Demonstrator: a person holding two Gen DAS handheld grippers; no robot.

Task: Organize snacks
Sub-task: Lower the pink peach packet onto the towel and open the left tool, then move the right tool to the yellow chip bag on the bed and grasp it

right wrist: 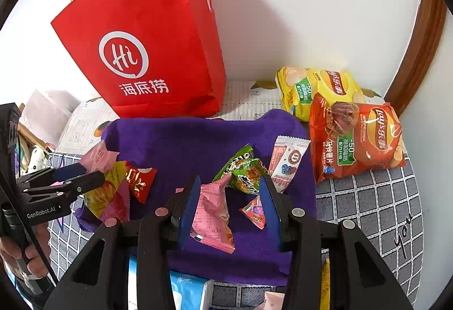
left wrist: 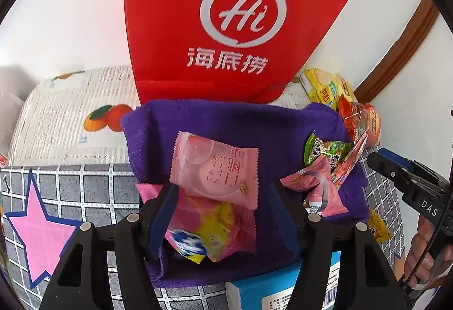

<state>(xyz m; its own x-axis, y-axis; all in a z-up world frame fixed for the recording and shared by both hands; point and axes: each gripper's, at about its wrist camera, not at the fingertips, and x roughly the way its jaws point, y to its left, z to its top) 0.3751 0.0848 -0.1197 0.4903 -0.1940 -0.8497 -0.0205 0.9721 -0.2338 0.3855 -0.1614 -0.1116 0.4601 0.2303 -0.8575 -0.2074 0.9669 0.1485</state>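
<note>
1. purple cloth [right wrist: 181, 140] on the checked cover [right wrist: 368, 196], red bag [right wrist: 147, 35] upright behind it.
2. left gripper [left wrist: 223, 196]: jaws apart over two pink packets [left wrist: 218, 168] lying on the cloth; pads not pressing them.
3. right gripper [right wrist: 226, 196]: jaws apart around a pink packet [right wrist: 212, 211], the left pad against it; clamping cannot be told.
4. chip bags [right wrist: 354, 134] lie right of the cloth.

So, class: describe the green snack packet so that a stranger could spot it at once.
Find the tall red bag; before it lies a purple cloth. Toward the cloth's right side sits the green packet, crumpled, the only green wrapper among pink and red ones.
</note>
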